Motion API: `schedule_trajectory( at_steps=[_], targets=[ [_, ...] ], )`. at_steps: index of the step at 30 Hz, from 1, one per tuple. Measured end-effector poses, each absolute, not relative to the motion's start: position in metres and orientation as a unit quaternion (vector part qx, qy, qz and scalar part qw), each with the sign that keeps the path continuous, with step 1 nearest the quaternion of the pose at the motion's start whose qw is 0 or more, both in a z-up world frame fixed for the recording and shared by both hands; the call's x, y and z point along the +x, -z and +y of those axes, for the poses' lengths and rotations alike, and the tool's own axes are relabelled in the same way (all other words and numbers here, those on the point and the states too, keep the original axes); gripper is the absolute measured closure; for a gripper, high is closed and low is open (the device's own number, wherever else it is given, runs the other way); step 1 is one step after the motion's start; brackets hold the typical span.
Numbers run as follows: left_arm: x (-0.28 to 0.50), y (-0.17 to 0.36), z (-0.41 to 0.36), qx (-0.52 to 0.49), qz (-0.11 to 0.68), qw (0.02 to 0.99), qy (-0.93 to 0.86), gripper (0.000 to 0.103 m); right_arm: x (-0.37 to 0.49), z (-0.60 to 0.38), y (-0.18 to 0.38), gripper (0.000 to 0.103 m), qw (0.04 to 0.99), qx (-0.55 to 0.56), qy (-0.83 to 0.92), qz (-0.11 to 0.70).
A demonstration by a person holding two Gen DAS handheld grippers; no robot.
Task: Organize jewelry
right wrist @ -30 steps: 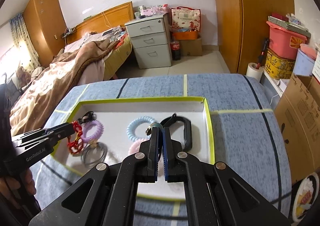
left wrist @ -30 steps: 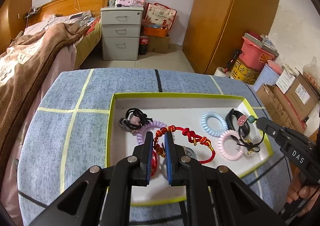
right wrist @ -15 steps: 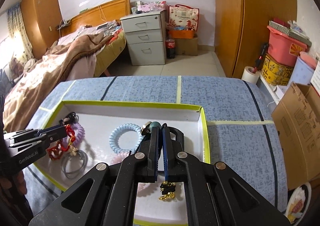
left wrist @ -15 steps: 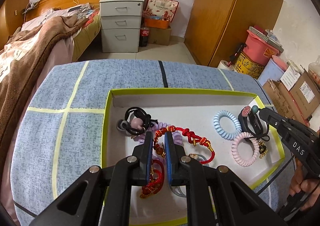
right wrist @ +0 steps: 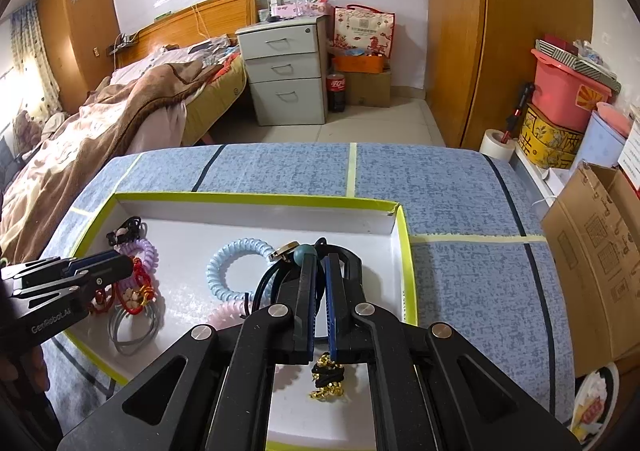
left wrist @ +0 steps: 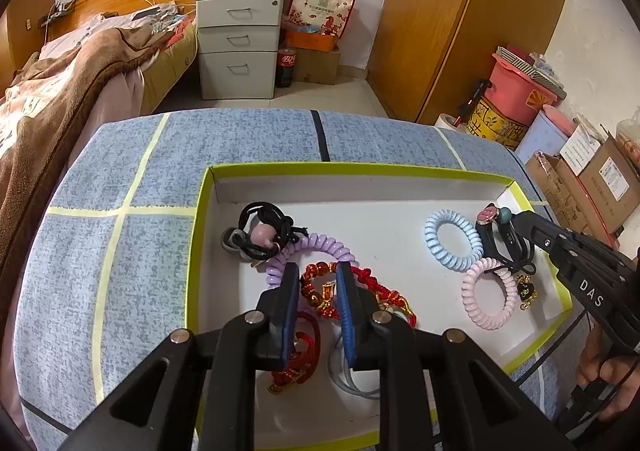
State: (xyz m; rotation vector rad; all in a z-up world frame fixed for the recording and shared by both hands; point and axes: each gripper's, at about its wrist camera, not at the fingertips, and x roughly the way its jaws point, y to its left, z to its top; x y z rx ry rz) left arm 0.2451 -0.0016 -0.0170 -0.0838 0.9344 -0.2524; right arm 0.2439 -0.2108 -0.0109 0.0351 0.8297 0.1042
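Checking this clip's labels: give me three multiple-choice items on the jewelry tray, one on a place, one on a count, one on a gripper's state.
1. Where does the light blue spiral hair tie lie? A on the bed; B in the green-rimmed tray; C on the blue cloth.
2. How many spiral hair ties are in the tray? A three; B one; C five.
3. The right hand-held gripper is: A wide open; B out of view; C shut on a black hair tie.
Key: B, it lies on the tray's white floor; A, the light blue one, a pink one and a purple one; C, its cord runs between the closed pads.
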Motion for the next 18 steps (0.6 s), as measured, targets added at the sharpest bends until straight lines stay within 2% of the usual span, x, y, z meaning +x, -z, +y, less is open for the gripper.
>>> schedule_trajectory(
  at_steps=[6, 8, 10, 18],
  targets=[
    [0.244, 0.016, -0.003, -0.040, 0.447, 0.886, 0.119, 0.069, 0.242, -0.210, 0.011, 0.092, 0.914, 0.009, -0.046, 0.403],
    [0.242, 0.015, -0.004, -0.036, 0.446, 0.887, 0.114, 0.066, 0.241, -0.210, 0.010, 0.085, 0.915, 0.003, -0.040, 0.400],
    [0.241, 0.014, -0.006, -0.028, 0.444, 0.889, 0.109, 0.061, 0.240, -0.210, 0.009, 0.065, 0.915, 0.005, -0.042, 0.400],
    [0.233, 0.010, -0.006, -0.029, 0.441, 0.891, 0.105, 0.060, 0.234, -0.208, 0.008, 0.064, 0.917, 0.009, -0.041, 0.397]
  ],
)
